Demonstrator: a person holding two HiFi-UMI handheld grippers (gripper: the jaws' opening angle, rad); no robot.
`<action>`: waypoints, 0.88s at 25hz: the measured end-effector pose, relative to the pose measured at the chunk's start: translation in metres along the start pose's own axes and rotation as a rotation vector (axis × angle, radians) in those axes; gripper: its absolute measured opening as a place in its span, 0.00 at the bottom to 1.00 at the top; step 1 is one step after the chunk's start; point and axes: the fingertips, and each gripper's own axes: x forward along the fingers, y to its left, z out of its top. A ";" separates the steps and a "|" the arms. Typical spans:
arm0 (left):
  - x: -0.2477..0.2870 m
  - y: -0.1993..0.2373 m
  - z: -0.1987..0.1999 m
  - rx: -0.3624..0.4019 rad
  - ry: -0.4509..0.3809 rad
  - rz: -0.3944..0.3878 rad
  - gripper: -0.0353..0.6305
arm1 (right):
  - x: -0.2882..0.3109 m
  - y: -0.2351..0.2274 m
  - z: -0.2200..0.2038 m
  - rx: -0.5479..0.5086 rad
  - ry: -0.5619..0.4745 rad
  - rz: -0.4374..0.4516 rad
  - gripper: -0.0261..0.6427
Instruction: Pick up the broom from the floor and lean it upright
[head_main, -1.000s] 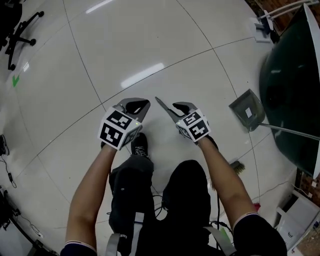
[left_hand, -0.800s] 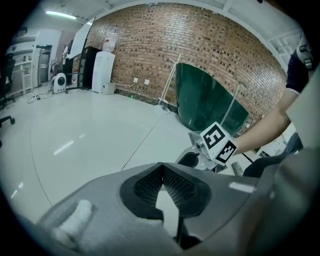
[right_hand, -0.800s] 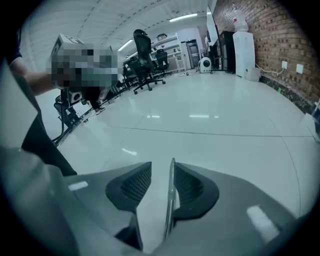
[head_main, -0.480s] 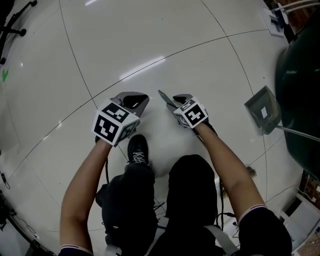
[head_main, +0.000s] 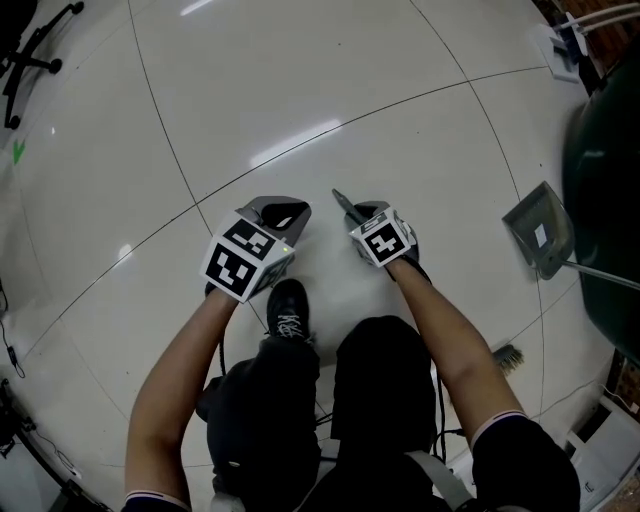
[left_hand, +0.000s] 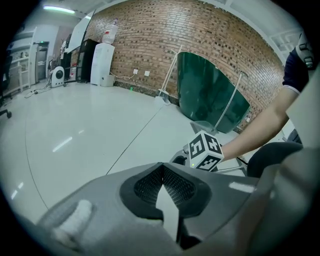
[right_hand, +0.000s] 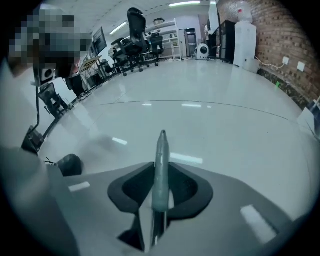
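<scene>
The broom's grey handle (right_hand: 161, 155) stands between the pads of my right gripper (right_hand: 160, 172), whose jaws are closing on it. Its pointed tip (head_main: 341, 201) sticks out beyond the right gripper (head_main: 365, 212). The broom's bristles (head_main: 507, 354) show low on the floor behind my right arm; the stretch of handle between is hidden by the arm. My left gripper (head_main: 283, 213) is beside it on the left, apart from the handle. In the left gripper view the left gripper (left_hand: 162, 172) has its pads together with nothing between them.
A grey dustpan (head_main: 541, 240) with a long handle lies at the right beside a dark green board (head_main: 610, 200). My shoe (head_main: 288, 310) is under the left gripper. Office chairs (right_hand: 137, 30) stand far off. A brick wall (left_hand: 200, 35) and a water dispenser (left_hand: 104, 64) are at the back.
Both grippers have sunk toward the floor, the right one still carrying the handle. The bristles have shifted rightward behind my right arm.
</scene>
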 end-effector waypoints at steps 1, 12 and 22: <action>-0.001 -0.001 0.001 0.006 0.006 -0.004 0.06 | -0.005 0.001 0.002 0.015 -0.008 0.008 0.17; -0.080 -0.062 0.086 0.087 0.045 -0.060 0.06 | -0.178 0.015 0.068 0.035 -0.171 -0.015 0.17; -0.174 -0.165 0.202 0.155 0.026 -0.122 0.06 | -0.388 0.029 0.097 0.070 -0.243 -0.115 0.17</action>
